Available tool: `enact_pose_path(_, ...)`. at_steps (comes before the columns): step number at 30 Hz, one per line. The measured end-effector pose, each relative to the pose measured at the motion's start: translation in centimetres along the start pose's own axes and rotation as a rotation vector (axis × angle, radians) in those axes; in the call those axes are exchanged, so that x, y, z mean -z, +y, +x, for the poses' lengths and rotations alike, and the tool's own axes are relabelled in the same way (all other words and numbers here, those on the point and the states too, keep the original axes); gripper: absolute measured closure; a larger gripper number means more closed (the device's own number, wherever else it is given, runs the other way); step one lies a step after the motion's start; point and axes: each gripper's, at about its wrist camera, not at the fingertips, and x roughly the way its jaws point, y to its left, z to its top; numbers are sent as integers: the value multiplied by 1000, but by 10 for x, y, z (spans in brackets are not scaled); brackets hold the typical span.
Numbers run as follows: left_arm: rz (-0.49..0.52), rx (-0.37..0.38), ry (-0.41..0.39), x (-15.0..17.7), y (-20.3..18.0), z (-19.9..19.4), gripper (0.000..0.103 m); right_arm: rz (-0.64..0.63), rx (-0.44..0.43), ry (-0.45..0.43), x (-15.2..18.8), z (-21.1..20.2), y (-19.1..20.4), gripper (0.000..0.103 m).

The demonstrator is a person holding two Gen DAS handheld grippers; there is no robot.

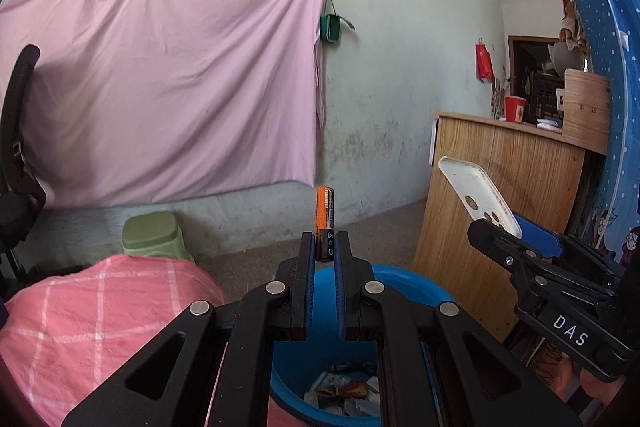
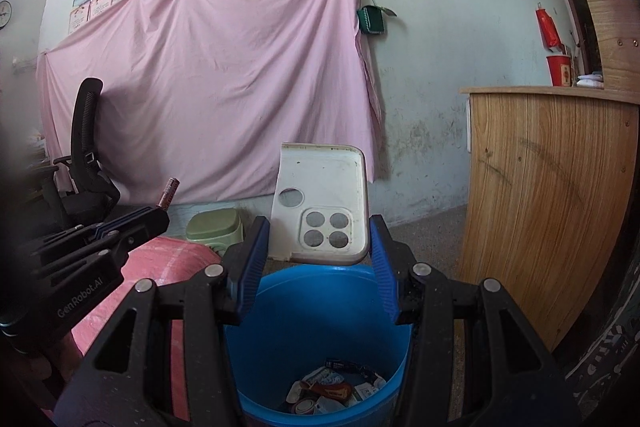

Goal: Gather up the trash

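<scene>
My left gripper (image 1: 323, 247) is shut on an orange and black battery (image 1: 325, 217), which stands upright between the fingertips above the blue bucket (image 1: 416, 285). In the right wrist view that same battery (image 2: 169, 191) pokes up from the left gripper (image 2: 158, 217) at the left. My right gripper (image 2: 318, 251) is shut on a white phone case (image 2: 320, 199) with round camera holes, held over the blue bucket (image 2: 288, 307). The phone case (image 1: 476, 195) also shows at the right of the left wrist view. Wrappers and other trash (image 2: 336, 391) lie at the bucket's bottom.
A pink checked blanket (image 1: 80, 315) lies left of the bucket. A green stool (image 2: 216, 227) stands behind it near the pink sheet on the wall (image 2: 208, 83). A wooden cabinet (image 2: 548, 195) rises at the right, and a black office chair (image 2: 86, 163) stands at the left.
</scene>
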Motion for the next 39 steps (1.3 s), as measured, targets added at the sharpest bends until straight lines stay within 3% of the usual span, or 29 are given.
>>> enact_pose_path(9, -35, 53, 224, 14, -1, 38, 96, 28, -6, 163, 18, 30, -10, 31)
enact_pose_path(17, -47, 65, 334, 23, -2, 56, 96, 57, -26, 273, 30, 52, -19, 31)
enact_pose_path(22, -77, 61, 371, 24, 5, 61, 94, 55, -24, 303, 33, 59, -21, 30)
enact_pose_path(26, -104, 51, 385, 25, 11, 61, 82, 67, -30, 314, 34, 61, -24, 30)
enact_pose_path(35, -133, 10, 329, 19, 22, 40, 71, 80, -35, 291, 29, 53, -19, 29)
enact_pose_path(39, -151, -26, 296, 15, 32, 26, 64, 78, -37, 273, 27, 47, -16, 23)
